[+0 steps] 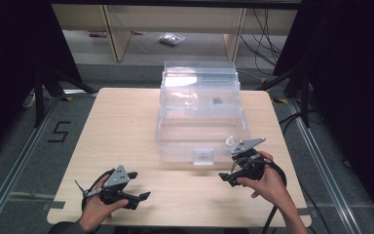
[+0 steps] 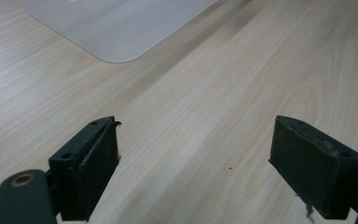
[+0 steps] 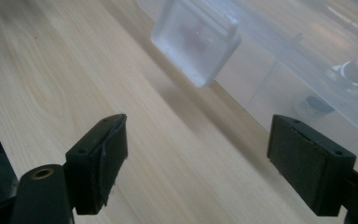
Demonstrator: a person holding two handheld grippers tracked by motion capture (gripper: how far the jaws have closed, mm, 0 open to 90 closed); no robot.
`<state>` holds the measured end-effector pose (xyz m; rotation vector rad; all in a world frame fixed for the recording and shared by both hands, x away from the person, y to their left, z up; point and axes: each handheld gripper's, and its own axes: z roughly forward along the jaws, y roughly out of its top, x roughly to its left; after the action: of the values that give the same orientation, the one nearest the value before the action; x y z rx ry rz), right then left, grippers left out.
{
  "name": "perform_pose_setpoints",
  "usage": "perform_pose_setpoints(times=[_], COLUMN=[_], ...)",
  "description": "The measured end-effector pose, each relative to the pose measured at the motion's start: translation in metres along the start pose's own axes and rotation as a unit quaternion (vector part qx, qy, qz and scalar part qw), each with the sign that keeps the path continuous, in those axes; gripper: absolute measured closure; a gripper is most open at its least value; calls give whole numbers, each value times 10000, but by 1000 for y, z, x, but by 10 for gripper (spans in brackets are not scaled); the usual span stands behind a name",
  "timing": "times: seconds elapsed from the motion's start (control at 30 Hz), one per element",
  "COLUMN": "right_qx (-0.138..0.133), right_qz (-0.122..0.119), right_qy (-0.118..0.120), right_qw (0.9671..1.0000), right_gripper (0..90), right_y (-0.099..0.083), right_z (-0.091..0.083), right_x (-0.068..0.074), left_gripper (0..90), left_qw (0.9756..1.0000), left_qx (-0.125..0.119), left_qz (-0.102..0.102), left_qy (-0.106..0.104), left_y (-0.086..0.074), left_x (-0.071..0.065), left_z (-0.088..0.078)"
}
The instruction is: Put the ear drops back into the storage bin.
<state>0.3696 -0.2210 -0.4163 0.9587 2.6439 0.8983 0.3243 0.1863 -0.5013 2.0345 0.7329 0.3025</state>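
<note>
Pale wooden table [image 1: 126,131] bears clear plastic box [image 1: 202,117]; grey floor [image 1: 9,146] around.

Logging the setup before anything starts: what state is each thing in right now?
Left tongs: open, nothing between them, over bare table.
Right tongs: open, holding nothing, beside the box front.
Clear plastic box: standing upright on the table, lid up behind it.
Front latch: hanging down, ungripped.
Wooden table: level.
</note>
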Motion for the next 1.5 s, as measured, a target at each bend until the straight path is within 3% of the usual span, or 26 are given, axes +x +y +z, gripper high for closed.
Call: perform_pose_setpoints(times=[0.1,0.17,0.2,0.23,0.27,0.3,0.37,0.4,0.47,0.5,0.53,0.57,0.6,0.63,0.7,0.73,0.8,0.9,0.97,1.0,1.07,1.13,1.17,1.5], right_qx=[18,69,48,56,134,117,185,114,186,79,171,178,158,237,122,80,152,52,14,-28,-130,-210,-172,-236], right_qz=[-28,97,-13,188,202,55,357,58,165,40,129,55,207,193,218,-36,48,108,143,279,60,7,68,48], right_qy=[4,8,6,24,27,33,28,7,-41,-68,-27,11,-30,50,-21,-32,35,-16,-65,-101,7,-69,18,55], right_qw=[10000,9999,10000,9998,9997,9999,9992,9999,9997,9999,9998,9998,9997,9995,9997,10000,9999,9999,9999,9996,9999,9998,9998,9997], right_gripper=[211,210,211,210,210,210,210,209,209,209,209,209,209,209,208,208,208,212,213,212,212,209,209,207], right_y=[-2,-4,-5,-5,-6,-7,-7,-9,-10,-11,-12,-12,-13,-13,-15,-17,-18,-23,-26,-28,-31,-35,-36,-47], right_z=[2,3,4,5,5,6,6,8,9,13,12,12,12,12,14,15,13,15,14,14,13,12,12,12], right_x=[0,1,0,2,3,1,5,1,2,1,3,2,4,4,7,4,5,8,9,11,10,10,12,17], left_gripper=[148,148,148,148,148,148,148,148,148,148,148,148,148,148,148,148,148,148,148,148,148,148,148,148], left_qw=[10000,10000,10000,10000,10000,10000,10000,10000,10000,10000,10000,10000,10000,10000,10000,10000,10000,9999,10000,10000,10000,10000,10000,10000], left_qx=[24,-1,4,-27,-1,30,24,27,23,25,24,26,2,3,24,23,10,51,-17,16,10,17,22,16], left_qz=[35,3,5,-3,-1,27,31,31,30,31,35,35,24,28,27,27,9,66,-40,-11,-19,-20,-20,-17], left_qy=[15,-1,-4,-5,-1,5,19,18,19,20,18,17,11,14,24,24,14,57,32,38,47,43,45,36], left_y=[0,0,0,0,0,0,0,0,0,0,0,0,0,0,0,0,0,0,-1,-1,-1,-1,-1,-1], left_x=[1,0,0,0,0,1,1,1,1,1,1,1,1,1,1,1,0,1,0,1,1,1,0,1], left_z=[0,0,0,1,0,0,0,0,0,0,0,0,0,0,0,0,0,0,1,1,1,1,1,1])
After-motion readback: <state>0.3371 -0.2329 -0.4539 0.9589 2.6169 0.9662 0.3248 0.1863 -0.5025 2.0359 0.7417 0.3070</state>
